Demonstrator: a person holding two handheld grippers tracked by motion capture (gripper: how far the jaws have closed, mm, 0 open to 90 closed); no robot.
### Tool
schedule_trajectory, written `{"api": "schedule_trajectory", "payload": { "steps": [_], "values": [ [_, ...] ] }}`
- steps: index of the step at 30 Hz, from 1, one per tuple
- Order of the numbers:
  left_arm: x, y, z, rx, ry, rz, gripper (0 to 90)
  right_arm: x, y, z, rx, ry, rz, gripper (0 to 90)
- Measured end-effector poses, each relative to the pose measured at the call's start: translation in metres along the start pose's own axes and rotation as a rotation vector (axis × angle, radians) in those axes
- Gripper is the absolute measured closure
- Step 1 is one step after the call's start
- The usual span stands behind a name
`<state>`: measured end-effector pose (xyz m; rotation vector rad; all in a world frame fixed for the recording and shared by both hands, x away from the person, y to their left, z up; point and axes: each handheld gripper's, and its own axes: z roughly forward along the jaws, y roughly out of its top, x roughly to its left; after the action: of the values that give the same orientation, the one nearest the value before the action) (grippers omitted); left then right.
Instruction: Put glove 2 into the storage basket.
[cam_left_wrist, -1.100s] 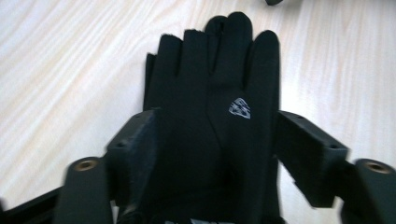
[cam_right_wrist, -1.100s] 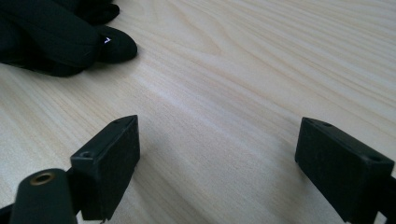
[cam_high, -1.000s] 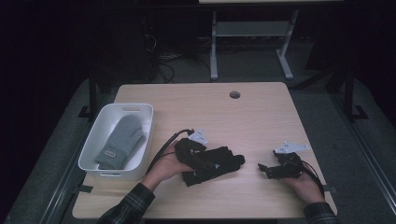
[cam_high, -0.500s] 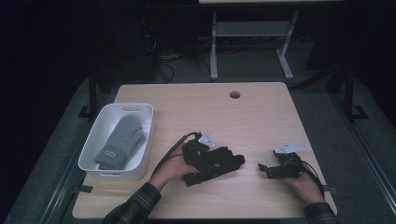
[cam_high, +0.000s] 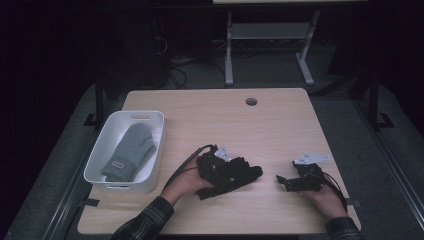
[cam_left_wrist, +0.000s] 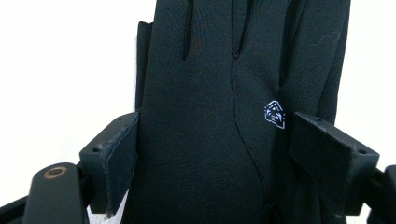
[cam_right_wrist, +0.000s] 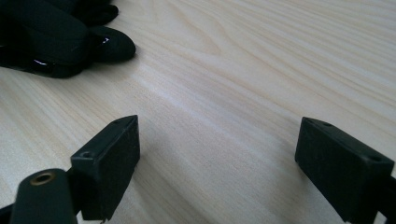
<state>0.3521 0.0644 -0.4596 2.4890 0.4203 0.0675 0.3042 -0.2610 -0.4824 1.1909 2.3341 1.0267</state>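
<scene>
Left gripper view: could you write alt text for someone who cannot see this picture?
A black glove lies flat between the left gripper's two wide-open black jaws, its fingers pointing away from the camera. A small white logo sits near the glove's right edge, against a bright, washed-out background.

Left tool (cam_high: 248, 173) in high view: tips merge with the black glove (cam_high: 235, 176) under it, can't separate the two. Left gripper view: glove (cam_left_wrist: 224, 121) cut off at top and bottom edges, fingertips and cuff out of frame; whether the pads (cam_left_wrist: 122, 158) touch the fabric can't be told. Small white logo (cam_left_wrist: 275, 114) on it too small to read. Grey mitten (cam_high: 129, 152) in the white bin (cam_high: 100, 150): label too small to read. Right gripper view: glove (cam_right_wrist: 60, 32) cut by the top-left corner. Person's forearms cut off at bottom edge of high view.
</scene>
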Motion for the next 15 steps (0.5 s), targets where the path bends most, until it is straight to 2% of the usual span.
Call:
{"api": "schedule_trajectory", "payload": {
  "steps": [5,15],
  "values": [
    [-0.0004,-0.0002,-0.0016,0.007,-0.002,0.005,21.0,0.0004,0.0002,0.0002,0.001,-0.001,0.002,13.8],
    [-0.0028,0.0006,-0.0084,0.012,-0.046,0.022,57.7,0.0008,0.0003,0.0003,0.001,-0.001,0.003,13.8]
  ]
}}
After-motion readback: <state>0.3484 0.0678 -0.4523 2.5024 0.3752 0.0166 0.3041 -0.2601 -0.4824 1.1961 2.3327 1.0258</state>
